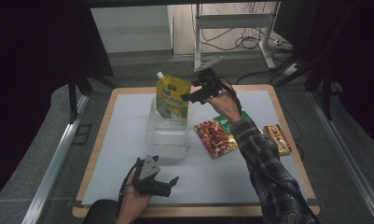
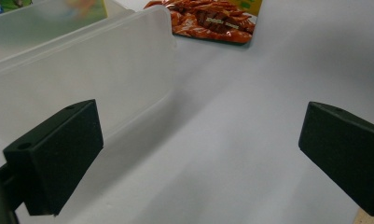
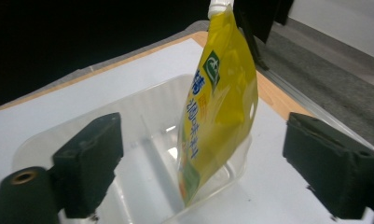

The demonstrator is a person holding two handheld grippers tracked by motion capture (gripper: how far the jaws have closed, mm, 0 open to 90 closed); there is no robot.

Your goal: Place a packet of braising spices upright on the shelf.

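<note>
Yellow pouch (image 1: 172, 99) upright in clear tub (image 1: 168, 137)
R tool (image 1: 190, 92) just right of pouch, jaws wide, not touching. L tool (image 1: 171, 185) near edge of tabletop (image 1: 119, 140), jaws wide, nothing between.

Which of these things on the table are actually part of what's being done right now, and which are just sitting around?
In the job:
- yellow pouch, standing upright in the bin
- clear plastic bin
- right gripper, jaws open beside the pouch

Lying about:
- red snack packet, flat on the white mat
- small red box
- left gripper, open near the table's front edge
</note>
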